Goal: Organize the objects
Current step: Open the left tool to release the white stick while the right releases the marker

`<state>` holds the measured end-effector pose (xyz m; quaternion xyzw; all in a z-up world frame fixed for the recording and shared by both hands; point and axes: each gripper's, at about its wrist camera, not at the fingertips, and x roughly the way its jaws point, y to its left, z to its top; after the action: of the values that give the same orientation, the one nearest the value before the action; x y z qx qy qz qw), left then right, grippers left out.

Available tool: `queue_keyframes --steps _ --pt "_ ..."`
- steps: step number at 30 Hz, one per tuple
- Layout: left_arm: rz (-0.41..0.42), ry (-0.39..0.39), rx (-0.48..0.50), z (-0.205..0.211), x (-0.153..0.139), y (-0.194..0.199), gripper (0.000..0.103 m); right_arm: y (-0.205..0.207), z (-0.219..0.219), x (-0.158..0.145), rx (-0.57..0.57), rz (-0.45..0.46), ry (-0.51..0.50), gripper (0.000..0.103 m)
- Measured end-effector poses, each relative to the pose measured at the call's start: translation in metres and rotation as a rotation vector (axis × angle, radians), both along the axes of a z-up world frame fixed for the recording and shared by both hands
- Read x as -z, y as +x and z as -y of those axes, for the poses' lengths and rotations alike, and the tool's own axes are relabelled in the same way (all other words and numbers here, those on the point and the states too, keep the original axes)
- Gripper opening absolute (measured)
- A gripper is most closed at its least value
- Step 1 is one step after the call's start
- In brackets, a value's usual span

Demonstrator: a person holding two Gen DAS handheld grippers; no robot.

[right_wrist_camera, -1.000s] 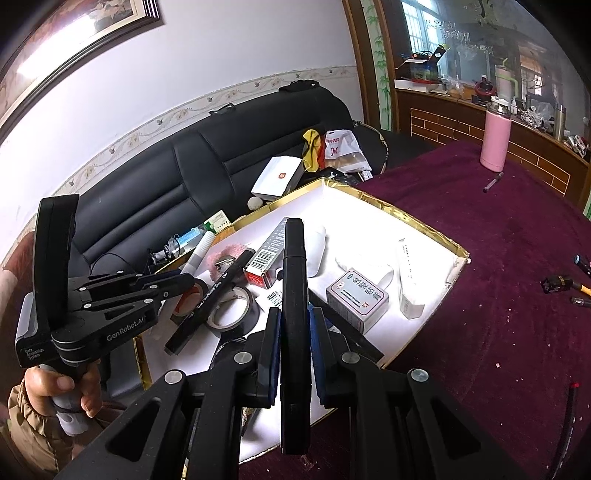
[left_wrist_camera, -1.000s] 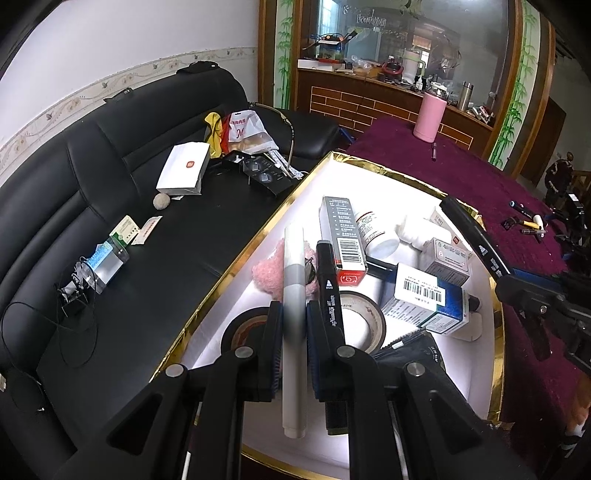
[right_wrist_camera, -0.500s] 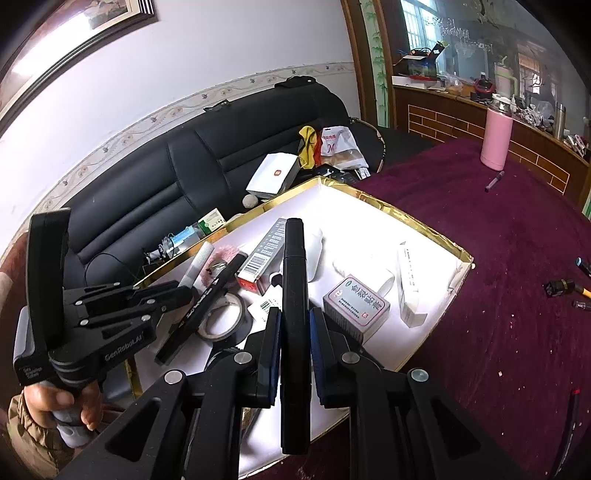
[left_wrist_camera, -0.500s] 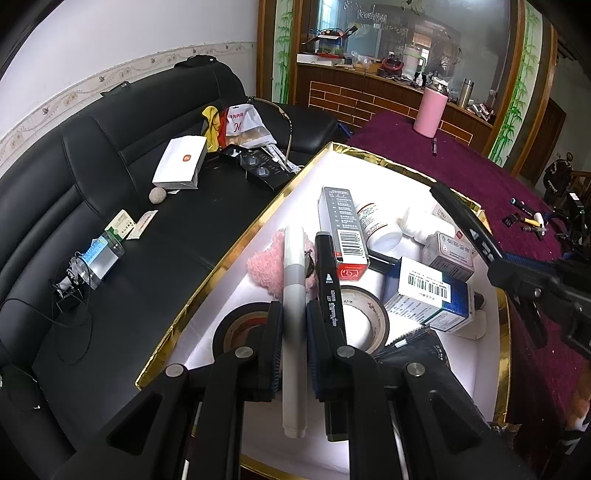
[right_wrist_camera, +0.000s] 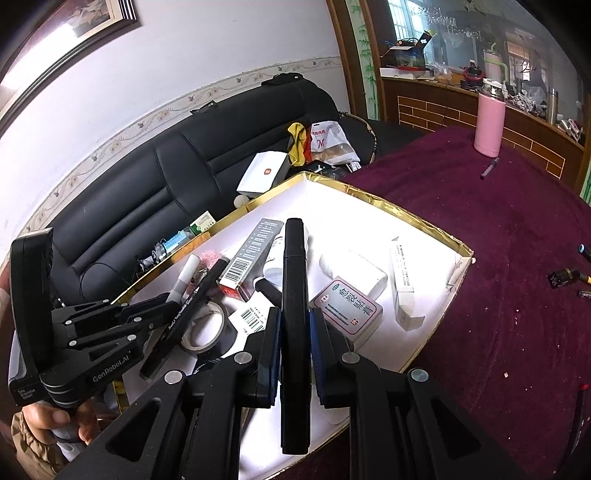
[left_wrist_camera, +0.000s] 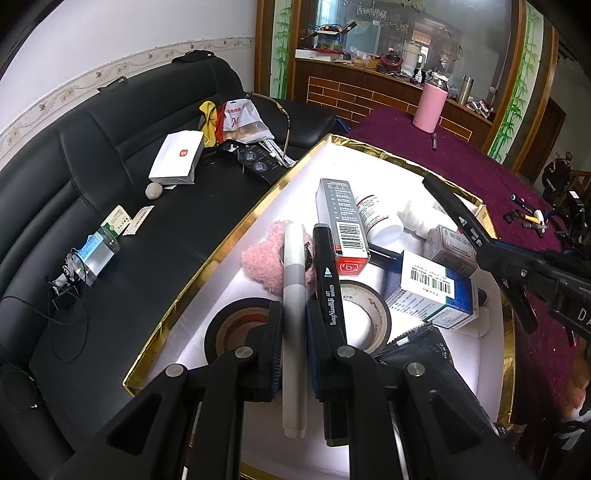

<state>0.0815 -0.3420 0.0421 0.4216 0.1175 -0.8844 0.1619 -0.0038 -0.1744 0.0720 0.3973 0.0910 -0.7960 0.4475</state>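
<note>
Item: two pens lifted over the gold-rimmed tray (left_wrist_camera: pixel 236 236), nothing changed in the last second.
Left gripper (left_wrist_camera: pixel 294 343) clamps the grey pen (left_wrist_camera: pixel 294 295); right gripper (right_wrist_camera: pixel 295 349) clamps the black marker (right_wrist_camera: pixel 294 295) (neither placed yet).

A black sofa (left_wrist_camera: pixel 110 192) carries a white box (left_wrist_camera: pixel 177 158), a snack bag (left_wrist_camera: pixel 242 123), a yellow cloth (left_wrist_camera: pixel 208 118), a small ball (left_wrist_camera: pixel 153 191) and a clear bottle (left_wrist_camera: pixel 94 253). On the maroon desk (right_wrist_camera: pixel 498 266) stands a pink flask (right_wrist_camera: pixel 489 123), a pen (right_wrist_camera: pixel 489 168) just beside it. A framed picture (right_wrist_camera: pixel 74 26) hangs on the wall.
</note>
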Motion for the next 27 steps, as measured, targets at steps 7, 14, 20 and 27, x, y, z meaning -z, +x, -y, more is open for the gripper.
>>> queue_keyframes --steps 7,14,20,27 --pt "0.005 0.005 0.004 0.000 0.003 -0.001 0.012 0.001 0.004 0.001 -0.004 0.001 0.001 0.016" --pt "0.008 0.002 0.010 -0.003 0.004 -0.001 0.012 0.001 0.009 0.003 -0.011 0.008 0.001 0.017" --pt "0.019 0.003 0.003 -0.003 0.004 -0.001 0.019 -0.003 0.016 0.004 -0.019 0.027 -0.005 0.017" --pt "-0.030 0.012 -0.011 -0.006 -0.009 0.005 0.051 -0.005 0.009 -0.003 -0.025 0.031 -0.045 0.045"
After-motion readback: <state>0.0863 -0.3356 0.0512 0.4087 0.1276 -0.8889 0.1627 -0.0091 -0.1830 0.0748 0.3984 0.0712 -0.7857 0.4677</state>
